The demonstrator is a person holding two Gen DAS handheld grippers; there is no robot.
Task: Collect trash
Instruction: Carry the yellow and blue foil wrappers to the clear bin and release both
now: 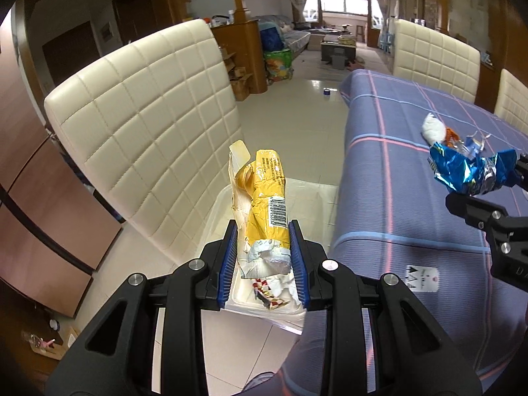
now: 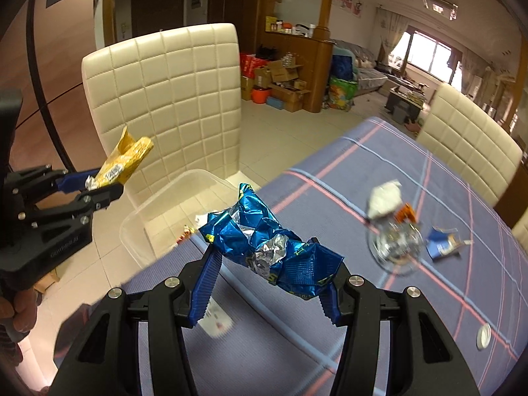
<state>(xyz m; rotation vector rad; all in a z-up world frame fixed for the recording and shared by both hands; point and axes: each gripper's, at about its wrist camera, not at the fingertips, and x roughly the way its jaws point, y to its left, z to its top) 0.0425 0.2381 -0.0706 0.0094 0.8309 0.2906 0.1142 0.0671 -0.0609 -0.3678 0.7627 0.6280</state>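
The clear bin sits on the floor beside the table, in front of the cream chair. Everything here is told from that bin.

Over the bin hangs the left gripper. Its blue fingers squeeze a yellow wrapper. The wrapper sticks up above the bin and is not dropped yet. It has a black barcode and rows of tiny dark print, too small to read.

Inside the bin lie a few small scraps, red and white. So some trash looks to be in already.

To the right of the bin, over the table edge, is the right gripper. Its fingers pinch a crumpled blue foil bag. The bag has yellow letters, but they are too crushed to read.

Farther right from the bin, more trash waits on the table: a white paper ball, an orange scrap, a clear shiny piece, a blue torn piece and a round white lid.

I think the job is part way done. Two pieces need dropping, then the rest needs picking up.

A white tag on the cloth has marks I cannot read.
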